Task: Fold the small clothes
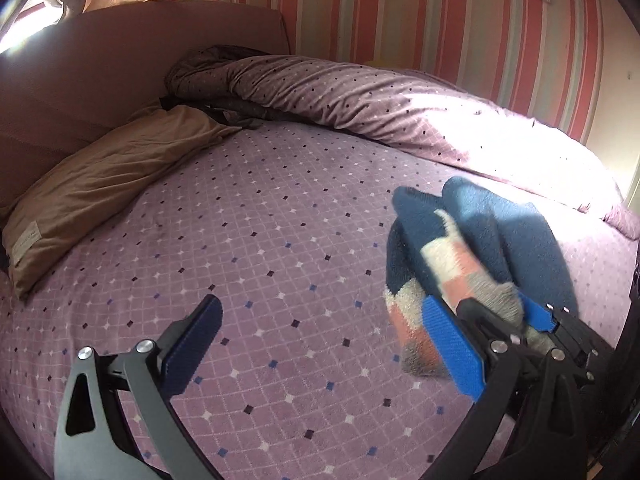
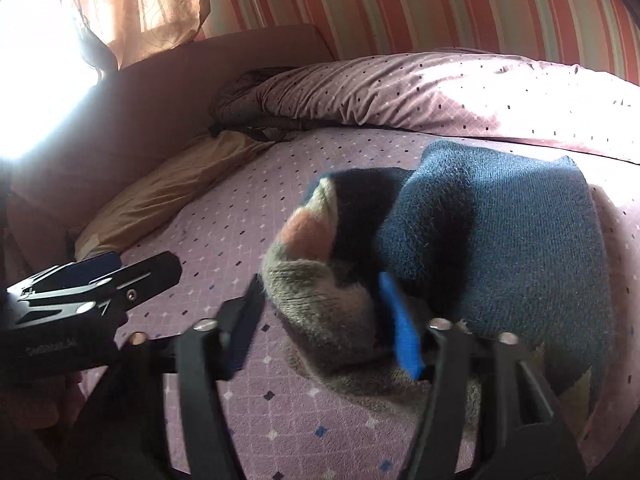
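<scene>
A pair of thick navy socks (image 1: 476,228) with pink, white and grey blocks lies bunched on the purple bed sheet (image 1: 248,240). In the right wrist view the socks (image 2: 500,232) fill the middle and right. My right gripper (image 2: 320,284) stands open, its fingers wide apart around the grey toe end without squeezing it. In the left wrist view the right gripper (image 1: 498,302) sits at the socks' near end. My left gripper (image 1: 322,308) is open over bare sheet just left of the socks, holding nothing. It shows at the left edge of the right wrist view as the left gripper (image 2: 132,268).
A tan pillow (image 1: 100,184) lies at the left against the padded headboard (image 1: 120,60). A rolled dotted duvet (image 1: 360,100) runs along the far side under the striped wall (image 1: 400,8). Bright sunlight falls on the duvet's right end, and a curtain (image 2: 132,8) hangs by the window.
</scene>
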Demonstrator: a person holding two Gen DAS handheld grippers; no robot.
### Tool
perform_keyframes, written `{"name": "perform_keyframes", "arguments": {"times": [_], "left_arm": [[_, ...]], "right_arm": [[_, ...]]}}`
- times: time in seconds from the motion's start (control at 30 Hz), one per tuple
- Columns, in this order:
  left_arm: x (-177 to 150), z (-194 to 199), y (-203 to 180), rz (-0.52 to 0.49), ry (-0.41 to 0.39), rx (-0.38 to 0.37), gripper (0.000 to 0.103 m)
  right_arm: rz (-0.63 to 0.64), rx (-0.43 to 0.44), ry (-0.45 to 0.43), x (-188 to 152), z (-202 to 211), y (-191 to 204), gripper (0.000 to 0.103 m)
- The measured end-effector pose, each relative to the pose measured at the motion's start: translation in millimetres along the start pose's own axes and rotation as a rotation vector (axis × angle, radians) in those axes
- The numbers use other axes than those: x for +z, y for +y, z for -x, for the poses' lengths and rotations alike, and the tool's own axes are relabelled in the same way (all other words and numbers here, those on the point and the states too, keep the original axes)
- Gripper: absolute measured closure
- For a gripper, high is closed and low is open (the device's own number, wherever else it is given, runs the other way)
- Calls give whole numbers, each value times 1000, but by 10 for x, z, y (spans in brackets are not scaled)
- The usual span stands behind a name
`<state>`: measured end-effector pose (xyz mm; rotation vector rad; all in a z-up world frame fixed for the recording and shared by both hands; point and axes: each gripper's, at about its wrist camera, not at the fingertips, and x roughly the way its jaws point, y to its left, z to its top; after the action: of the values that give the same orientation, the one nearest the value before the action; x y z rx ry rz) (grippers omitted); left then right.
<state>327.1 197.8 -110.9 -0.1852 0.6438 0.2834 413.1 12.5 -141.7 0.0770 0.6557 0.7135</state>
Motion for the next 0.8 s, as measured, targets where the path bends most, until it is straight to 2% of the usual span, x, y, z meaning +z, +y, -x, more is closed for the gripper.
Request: {"name": "perform_keyframes", "arguments": {"times": [0.07, 0.1, 0.17, 0.27, 0.47, 0.7, 0.8], "left_arm": [[71, 50, -45, 12, -16, -12, 3], [104, 83, -68, 11, -22, -15, 3], [167, 144, -114, 11, -37, -24, 3], [247, 179, -252, -6, -50, -34, 3], [330, 38, -797, -113, -62, -77, 3], [230, -482, -1316, -204, 11, -107, 3], [218, -657, -1384, -198, 45, -125, 3]], "right_arm": [[-6, 32, -42, -5, 216, -48, 4], [-21, 53, -63, -10, 333, -107, 3], [-41, 37, -86, -18, 516, -228, 3], [-39, -50, -97, -98, 790, -475, 3], [-39, -173, -94, -280, 1187, -901, 3], [-72, -204, -98, -338, 1453, -1279, 3], [-78, -212, -103, -322, 1530, -1381, 3]]}}
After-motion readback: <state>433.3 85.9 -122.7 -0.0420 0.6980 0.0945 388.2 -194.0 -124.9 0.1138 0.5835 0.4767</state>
